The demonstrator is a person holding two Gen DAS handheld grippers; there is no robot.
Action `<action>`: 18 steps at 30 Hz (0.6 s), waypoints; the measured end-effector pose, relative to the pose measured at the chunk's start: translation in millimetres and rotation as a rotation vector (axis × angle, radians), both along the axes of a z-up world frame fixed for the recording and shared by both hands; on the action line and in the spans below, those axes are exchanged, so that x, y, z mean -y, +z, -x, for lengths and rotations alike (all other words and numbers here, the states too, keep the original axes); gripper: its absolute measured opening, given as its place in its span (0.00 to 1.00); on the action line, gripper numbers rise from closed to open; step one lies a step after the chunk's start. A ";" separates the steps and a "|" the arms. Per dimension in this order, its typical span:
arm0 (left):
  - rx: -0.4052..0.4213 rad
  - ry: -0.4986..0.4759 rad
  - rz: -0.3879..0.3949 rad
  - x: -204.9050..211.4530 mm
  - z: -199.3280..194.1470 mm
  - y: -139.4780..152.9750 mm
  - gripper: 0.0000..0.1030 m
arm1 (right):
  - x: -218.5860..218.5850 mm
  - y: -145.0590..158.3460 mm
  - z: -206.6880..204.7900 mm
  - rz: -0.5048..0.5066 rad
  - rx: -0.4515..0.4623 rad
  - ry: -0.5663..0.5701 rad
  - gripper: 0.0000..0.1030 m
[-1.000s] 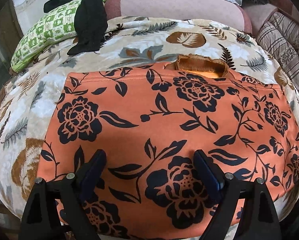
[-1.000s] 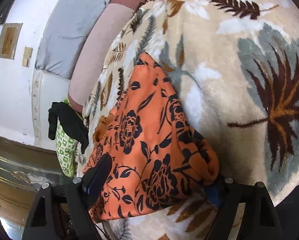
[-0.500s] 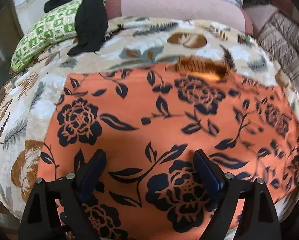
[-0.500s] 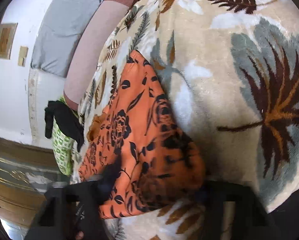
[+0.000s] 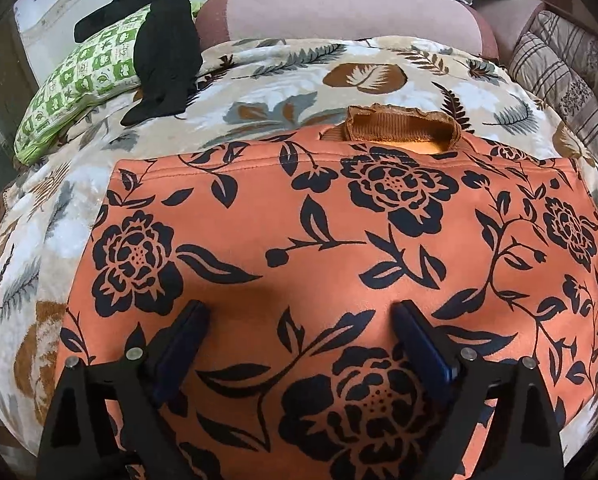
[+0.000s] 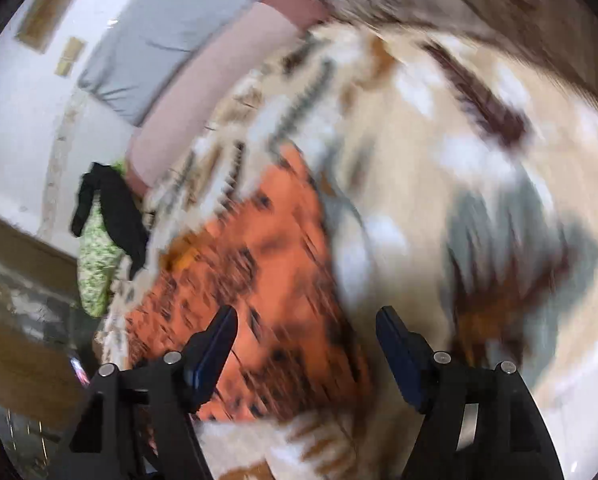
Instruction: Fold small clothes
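Left gripper (image 5: 301, 322) fingers spread above orange floral garment (image 5: 331, 240), right gripper (image 6: 307, 326) fingers apart

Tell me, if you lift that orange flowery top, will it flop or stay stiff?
Probably flop: the top lies soft and follows the blanket beneath it. It looks thin, so likely light. The ribbed collar stands up slightly, so it may be a bit firmer.

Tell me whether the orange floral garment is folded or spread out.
Partly folded, it seems: the orange floral garment lies as a flat rectangle on the leaf-print blanket, collar at the far edge, no sleeves showing.
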State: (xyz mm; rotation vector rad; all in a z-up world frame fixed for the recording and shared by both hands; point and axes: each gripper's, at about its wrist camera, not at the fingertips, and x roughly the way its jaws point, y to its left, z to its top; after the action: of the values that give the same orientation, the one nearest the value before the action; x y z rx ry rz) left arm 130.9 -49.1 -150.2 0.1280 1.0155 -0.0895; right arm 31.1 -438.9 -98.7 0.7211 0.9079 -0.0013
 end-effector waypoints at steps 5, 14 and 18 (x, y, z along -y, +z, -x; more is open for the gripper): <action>-0.005 0.005 0.001 0.4 -1.3 -0.8 0.94 | 3.4 -18.1 -111.5 0.068 -0.067 0.164 0.73; 0.003 0.005 0.009 -1.9 -4.9 -3.2 0.97 | -35.0 -17.7 -146.4 0.252 -0.117 0.292 0.12; -0.009 0.007 0.013 -3.1 -6.8 -2.3 0.97 | -15.4 -56.1 -151.0 0.198 -0.205 0.171 0.24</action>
State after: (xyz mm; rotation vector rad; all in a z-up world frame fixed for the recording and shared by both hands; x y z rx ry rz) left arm 137.6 -46.0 -152.5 0.1124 1.0241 -0.0905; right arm 182.1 -423.5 -154.7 0.4632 1.1462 -0.0140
